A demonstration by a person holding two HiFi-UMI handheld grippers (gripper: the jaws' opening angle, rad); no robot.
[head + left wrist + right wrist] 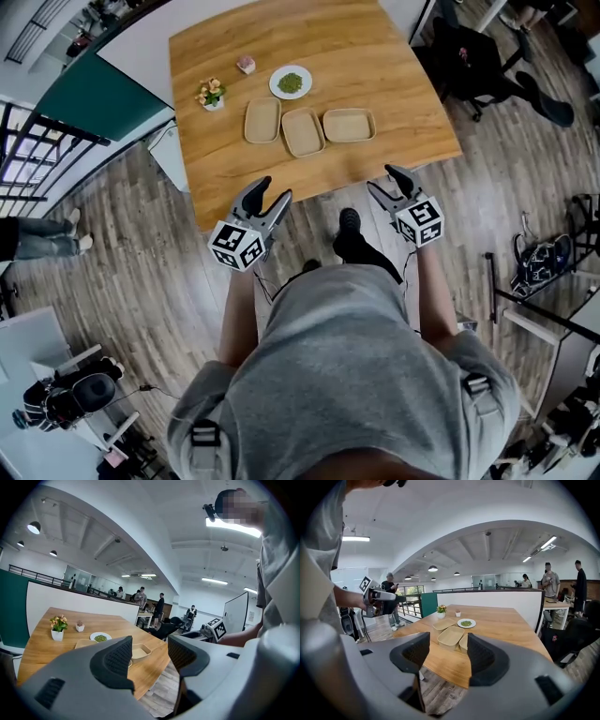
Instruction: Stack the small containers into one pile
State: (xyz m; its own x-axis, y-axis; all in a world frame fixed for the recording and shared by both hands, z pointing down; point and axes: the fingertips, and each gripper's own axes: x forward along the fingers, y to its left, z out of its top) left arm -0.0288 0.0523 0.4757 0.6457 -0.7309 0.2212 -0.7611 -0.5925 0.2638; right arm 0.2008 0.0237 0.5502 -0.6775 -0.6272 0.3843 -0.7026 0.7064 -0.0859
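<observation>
Head view: left gripper [274, 189] and right gripper [382, 179] open, empty, short of the table [375, 66]; risk of shoving neighbours askew when pinching one close-set tan container [303, 131].

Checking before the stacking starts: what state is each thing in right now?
Left tan rectangular container: empty, unstacked
Middle tan rectangular container: empty, unstacked
Right tan rectangular container: empty, unstacked
White round plate: holds green food
Small white flowerpot: upright
Left gripper: open, empty
Right gripper: open, empty
</observation>
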